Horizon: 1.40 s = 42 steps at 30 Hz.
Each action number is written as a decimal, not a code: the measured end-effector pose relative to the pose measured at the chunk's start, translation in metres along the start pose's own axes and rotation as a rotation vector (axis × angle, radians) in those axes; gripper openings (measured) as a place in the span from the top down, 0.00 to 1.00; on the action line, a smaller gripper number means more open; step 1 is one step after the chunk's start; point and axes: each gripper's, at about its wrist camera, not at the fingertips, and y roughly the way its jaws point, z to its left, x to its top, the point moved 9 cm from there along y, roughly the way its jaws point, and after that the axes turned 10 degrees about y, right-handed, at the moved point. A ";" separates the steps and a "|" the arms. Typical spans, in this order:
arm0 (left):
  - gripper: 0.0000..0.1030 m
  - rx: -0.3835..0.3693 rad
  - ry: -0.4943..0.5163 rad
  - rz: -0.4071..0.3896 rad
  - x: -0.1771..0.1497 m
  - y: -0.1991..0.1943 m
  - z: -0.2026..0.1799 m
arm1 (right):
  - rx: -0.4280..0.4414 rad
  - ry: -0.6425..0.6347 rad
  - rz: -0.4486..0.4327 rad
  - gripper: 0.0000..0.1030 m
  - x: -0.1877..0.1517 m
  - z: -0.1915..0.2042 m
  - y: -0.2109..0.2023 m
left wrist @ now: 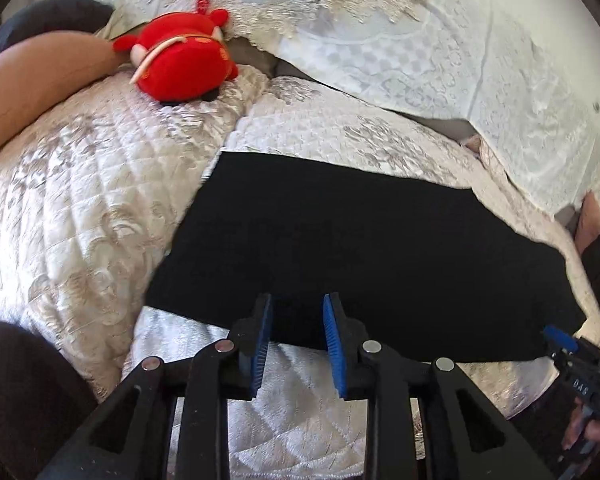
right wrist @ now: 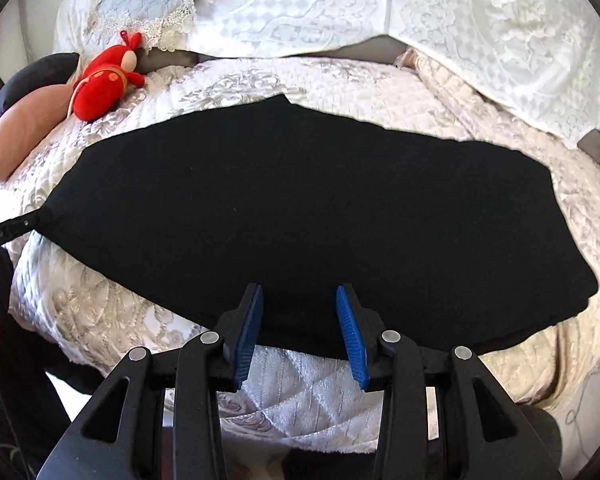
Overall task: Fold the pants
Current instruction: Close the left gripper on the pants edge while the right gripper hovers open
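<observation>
— Where are the pants (right wrist: 284,208)?

— Spread flat on the quilt (right wrist: 308,384), a dark slab across the bed, already looking doubled lengthwise. The near edge lies just ahead of both our tools.

— And the tools?

— Our left gripper (left wrist: 298,320) has its jaws partly apart over the near hem, nothing pinched. Our right gripper (right wrist: 300,312) stands a little wider, also empty, its tips over the near edge.

— How will the cloth behave?

— We judge it soft and light, limp once lifted, so it will sag and drag on the quilt. It looks thick enough to hold a crease.

— Where do we take hold?

— At the near edge, one grip toward each end, catching all layers together. The red toy (left wrist: 180,60) and pillows (right wrist: 480,32) lie well clear.
</observation>
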 end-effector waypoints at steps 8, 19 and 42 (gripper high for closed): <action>0.64 -0.018 -0.137 0.000 -0.018 -0.016 0.033 | 0.018 -0.018 -0.017 0.62 0.006 0.012 -0.009; 0.52 -0.063 -0.300 -0.001 -0.029 -0.002 0.054 | 0.027 -0.044 -0.027 0.61 0.015 0.024 -0.009; 0.70 -0.057 -0.368 -0.100 -0.008 0.016 0.062 | 0.019 -0.028 -0.026 0.61 0.021 0.019 -0.006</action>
